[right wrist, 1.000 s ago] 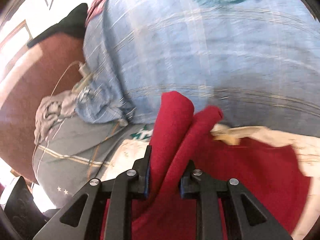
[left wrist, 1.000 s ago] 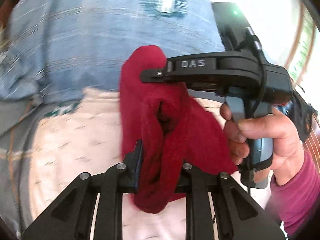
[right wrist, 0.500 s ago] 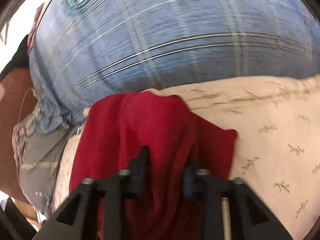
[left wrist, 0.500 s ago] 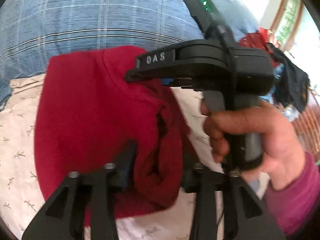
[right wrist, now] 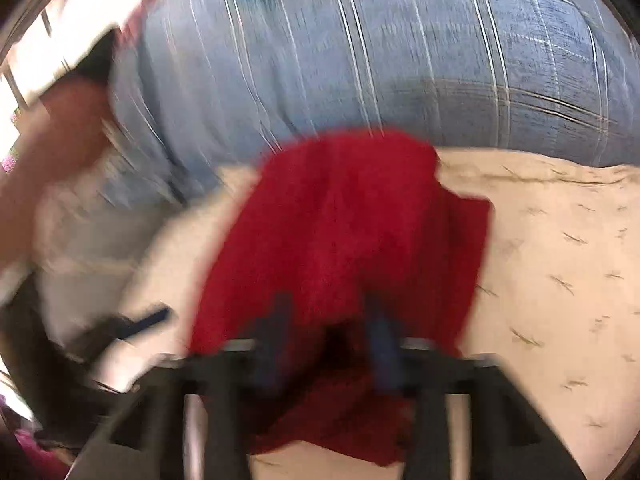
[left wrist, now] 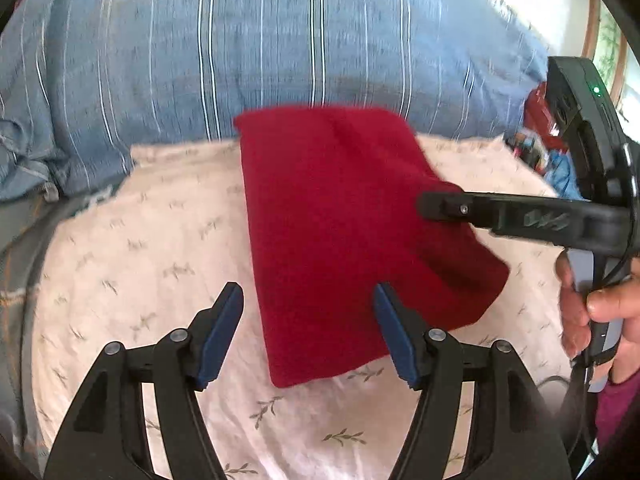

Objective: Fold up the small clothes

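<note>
A red knit cloth lies folded flat on a cream sheet with a sprig print. My left gripper is open and empty, its blue-padded fingers spread just above the cloth's near edge. My right gripper reaches in from the right and still pinches the cloth's right edge. The right wrist view is blurred; there the right gripper has its fingers close together with the red cloth bunched between them.
A large blue striped pillow stands right behind the cloth. Grey and blue fabric lies at the left. Mixed clutter sits at the far right. The hand holding the right gripper is at the right edge.
My left gripper has opened and let go of the red cloth, which now lies flat on the sheet. The right gripper has swung to the right with the cloth's edge.
</note>
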### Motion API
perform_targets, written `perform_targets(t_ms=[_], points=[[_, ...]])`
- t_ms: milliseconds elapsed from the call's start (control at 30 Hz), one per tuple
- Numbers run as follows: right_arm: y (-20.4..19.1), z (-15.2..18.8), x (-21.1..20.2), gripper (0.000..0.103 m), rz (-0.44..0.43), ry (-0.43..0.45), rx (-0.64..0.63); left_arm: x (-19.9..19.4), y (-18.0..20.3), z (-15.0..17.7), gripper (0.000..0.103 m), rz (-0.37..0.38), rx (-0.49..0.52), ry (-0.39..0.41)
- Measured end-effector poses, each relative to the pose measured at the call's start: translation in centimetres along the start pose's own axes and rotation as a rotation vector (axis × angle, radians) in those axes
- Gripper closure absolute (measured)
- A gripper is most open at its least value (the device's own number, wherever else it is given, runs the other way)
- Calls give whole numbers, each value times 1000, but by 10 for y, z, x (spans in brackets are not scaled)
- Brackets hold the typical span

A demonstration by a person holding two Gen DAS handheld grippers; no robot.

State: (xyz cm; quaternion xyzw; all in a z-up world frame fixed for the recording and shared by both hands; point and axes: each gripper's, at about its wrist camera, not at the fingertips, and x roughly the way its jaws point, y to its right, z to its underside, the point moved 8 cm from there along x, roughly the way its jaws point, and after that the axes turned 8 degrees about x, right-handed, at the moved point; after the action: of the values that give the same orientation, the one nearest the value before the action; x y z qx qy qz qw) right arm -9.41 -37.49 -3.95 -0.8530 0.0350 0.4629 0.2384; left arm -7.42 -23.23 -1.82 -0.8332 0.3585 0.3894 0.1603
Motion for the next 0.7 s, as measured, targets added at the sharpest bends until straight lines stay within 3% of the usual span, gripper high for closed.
perform_targets(t_ms=[67, 167, 267, 300, 333, 367, 400, 467, 533, 700], points=[[16, 5, 3, 86, 37, 19, -1, 7, 6, 7, 36, 14, 5, -22], [33, 8, -11, 86, -41, 26, 109, 8, 9, 17, 36, 25, -1, -20], [24, 12, -31, 80, -90, 61, 112, -5, 7, 16, 36, 9, 3, -3], [21, 13, -39, 75, -118, 72, 121, -6, 8, 16, 36, 9, 1, -2], [15, 14, -44, 57, -160, 79, 129, -6, 9, 16, 36, 11, -3, -5], [7, 17, -45, 48, -208, 72, 130, -6, 10, 17, 36, 12, -6, -7], [0, 19, -42, 43, -235, 57, 122, -4, 10, 18, 36, 10, -10, -8], [-12, 27, -31, 49, -224, 29, 72, -3, 9, 18, 36, 7, -15, -8], [-6, 36, -10, 96, -130, -20, 41, -5, 7, 19, 36, 9, -24, -12], [20, 50, -23, 98, -134, 9, 92, -23, 2, 18, 36, -5, -15, 25]])
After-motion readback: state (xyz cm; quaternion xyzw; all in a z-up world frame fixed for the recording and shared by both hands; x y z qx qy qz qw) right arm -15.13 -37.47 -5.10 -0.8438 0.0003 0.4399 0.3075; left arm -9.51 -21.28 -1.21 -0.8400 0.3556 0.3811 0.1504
